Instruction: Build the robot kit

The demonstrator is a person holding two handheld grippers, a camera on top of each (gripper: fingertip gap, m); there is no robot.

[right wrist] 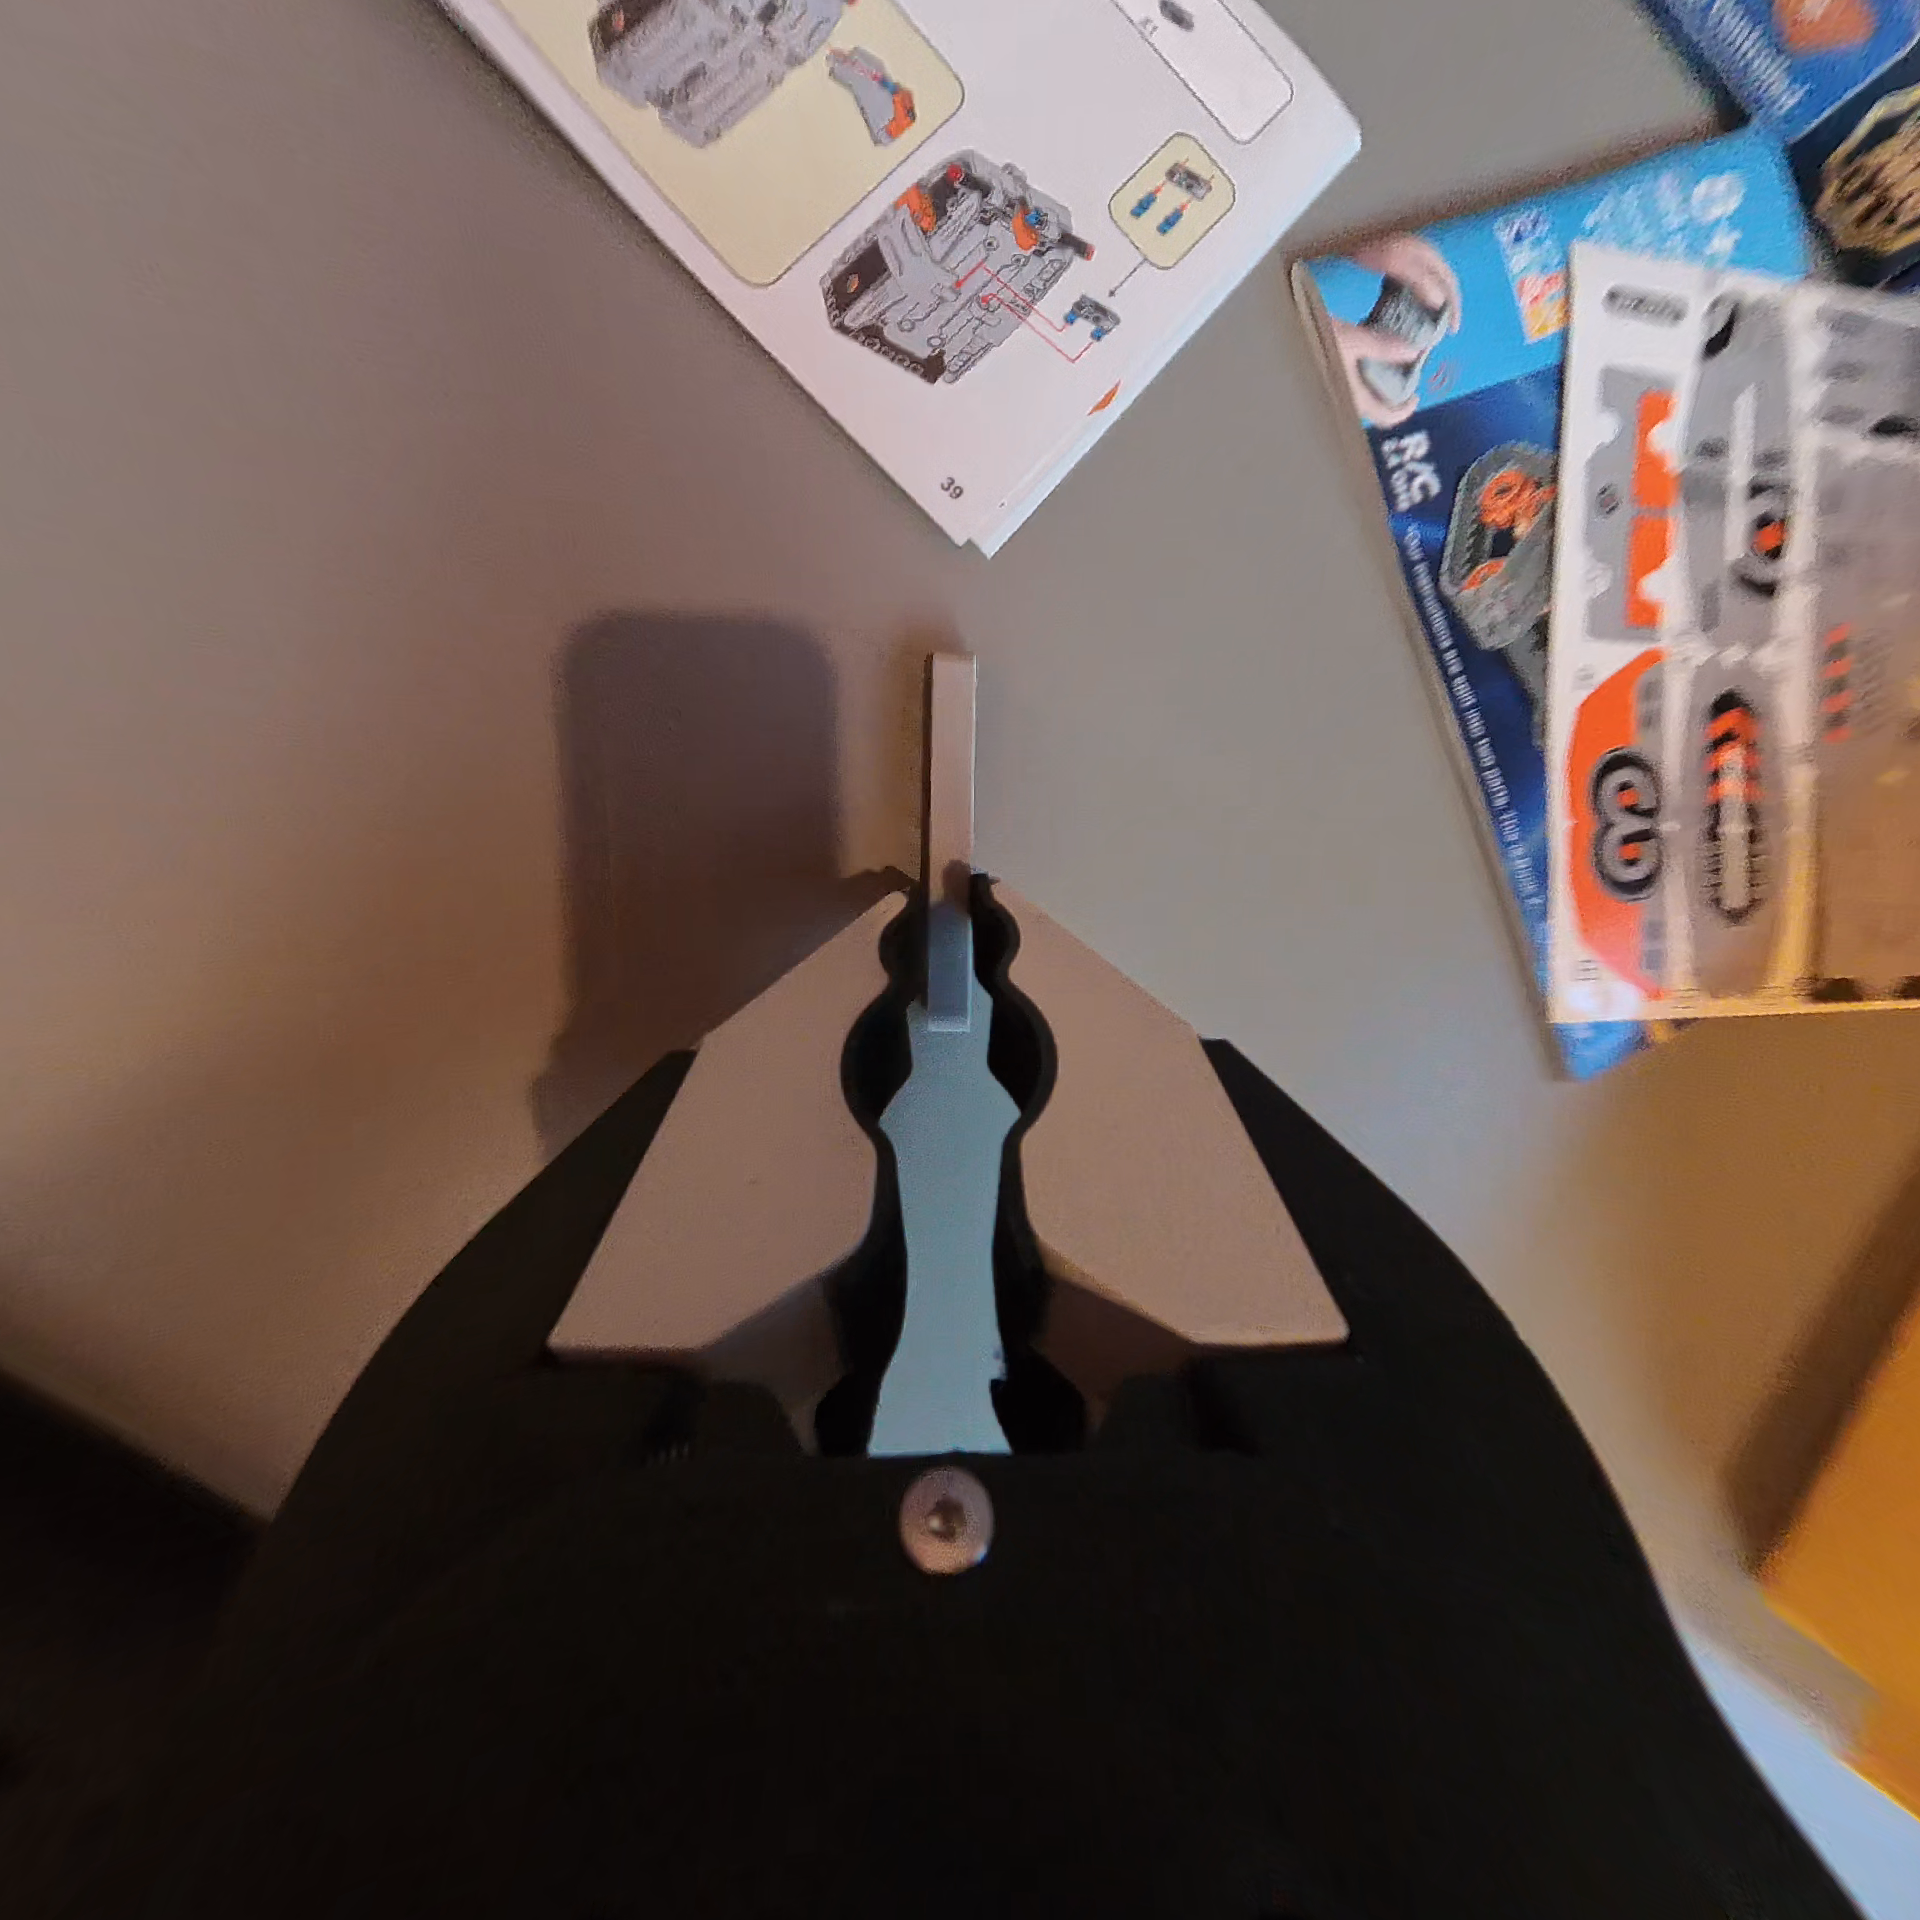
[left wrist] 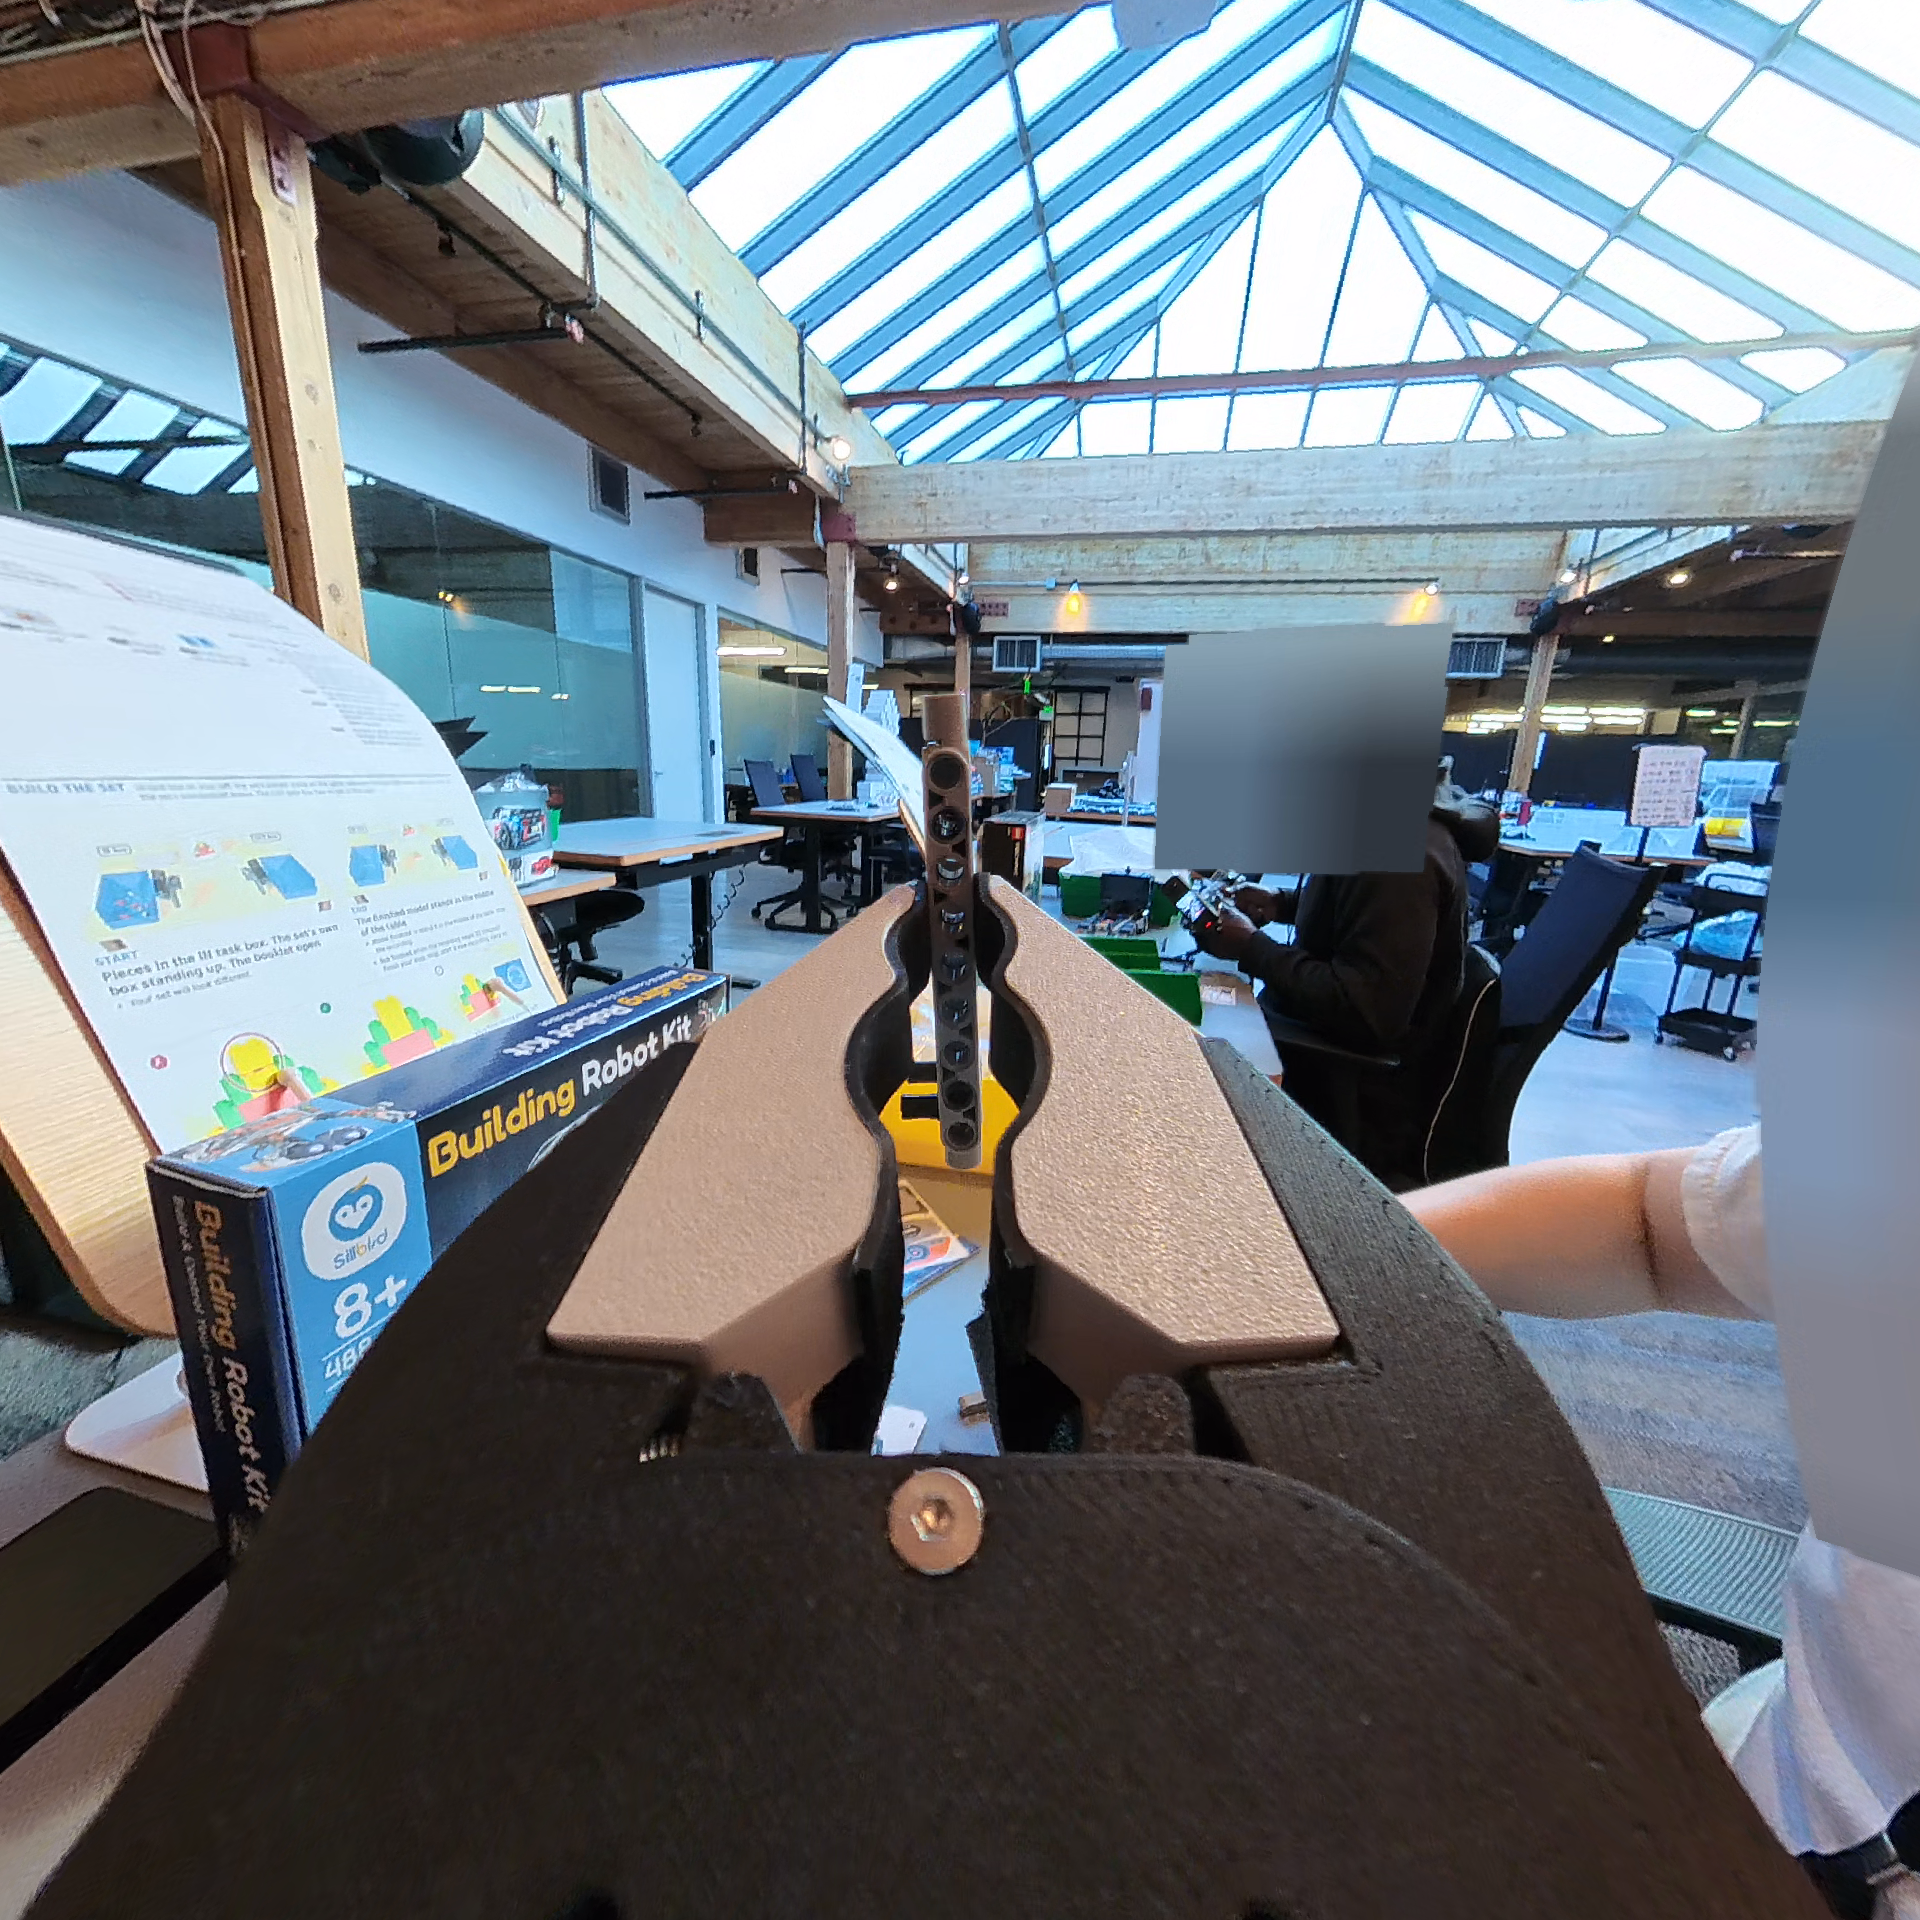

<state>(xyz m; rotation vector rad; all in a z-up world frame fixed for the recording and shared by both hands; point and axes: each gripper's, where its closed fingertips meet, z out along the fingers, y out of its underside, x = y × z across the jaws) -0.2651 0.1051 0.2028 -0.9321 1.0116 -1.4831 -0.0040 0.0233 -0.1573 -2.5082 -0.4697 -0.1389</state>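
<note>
My left gripper (left wrist: 951, 894) is shut on a long dark grey beam with a row of holes (left wrist: 948, 831). It holds the beam upright in the air, the beam's top end reaching above the fingertips and its lower end hanging down between the jaws. My right gripper (right wrist: 948, 888) is shut on a flat light grey piece (right wrist: 951, 758), seen edge-on. The piece sticks out beyond the fingertips above the grey table (right wrist: 312, 520) and casts a shadow to the left.
A blue kit box (left wrist: 343, 1226) and a curved instruction sheet (left wrist: 208, 831) stand left of my left gripper. A person's arm (left wrist: 1558, 1236) is at the right. An open instruction booklet (right wrist: 935, 208), blue leaflets (right wrist: 1475, 520), a sticker sheet (right wrist: 1745, 623) and a yellow container (right wrist: 1849, 1455) lie on the table. There is about 45 cm between the tips of the two grippers.
</note>
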